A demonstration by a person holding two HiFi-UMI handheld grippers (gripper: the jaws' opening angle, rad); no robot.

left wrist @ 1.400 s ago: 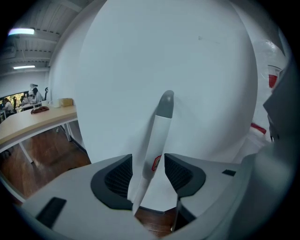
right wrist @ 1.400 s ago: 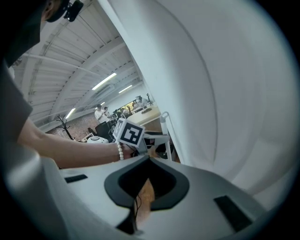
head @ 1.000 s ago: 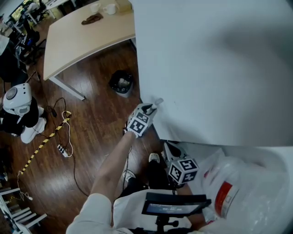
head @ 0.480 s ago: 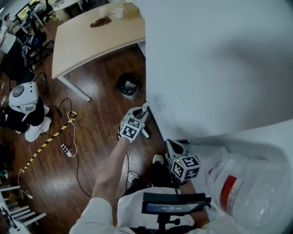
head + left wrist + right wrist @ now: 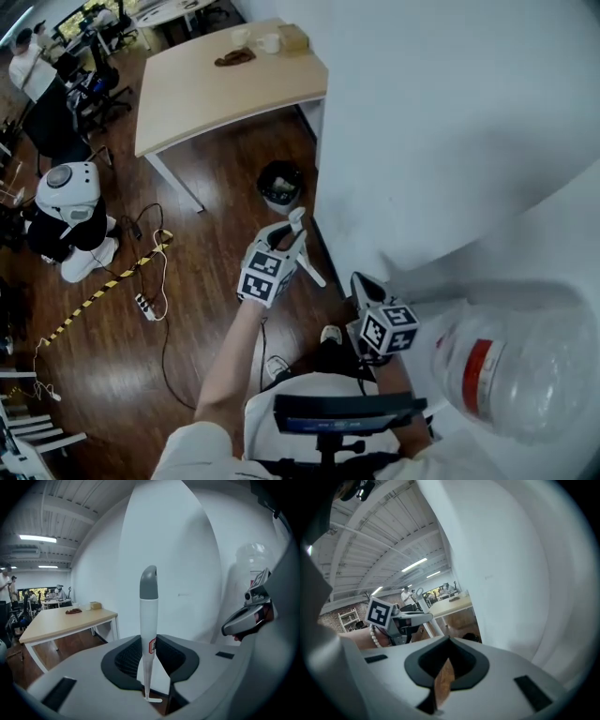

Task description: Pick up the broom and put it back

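Observation:
The broom's white handle with a grey cap [image 5: 149, 620] stands upright between my left gripper's [image 5: 149, 656] jaws, which have just been closing and are shut on it. In the head view the left gripper [image 5: 292, 242] is beside the white wall's corner. The handle [image 5: 313, 266] slants down from it towards the floor, and the broom head is hidden. My right gripper [image 5: 362, 287] hovers lower right, close to my body. Its jaws [image 5: 449, 641] are together with nothing between them, and only a sliver of floor shows through.
A white wall [image 5: 450, 122] fills the right. A wooden table [image 5: 216, 89] stands at the back, with a black bin [image 5: 279, 185] by the wall. A white robot [image 5: 66, 202], cables with a power strip [image 5: 145, 305] and striped tape lie left. A big water bottle [image 5: 506, 375] is at lower right.
The left gripper has risen with the broom handle and drawn away from the wall. The right gripper has risen a little. The head view has swung, showing more of the table.

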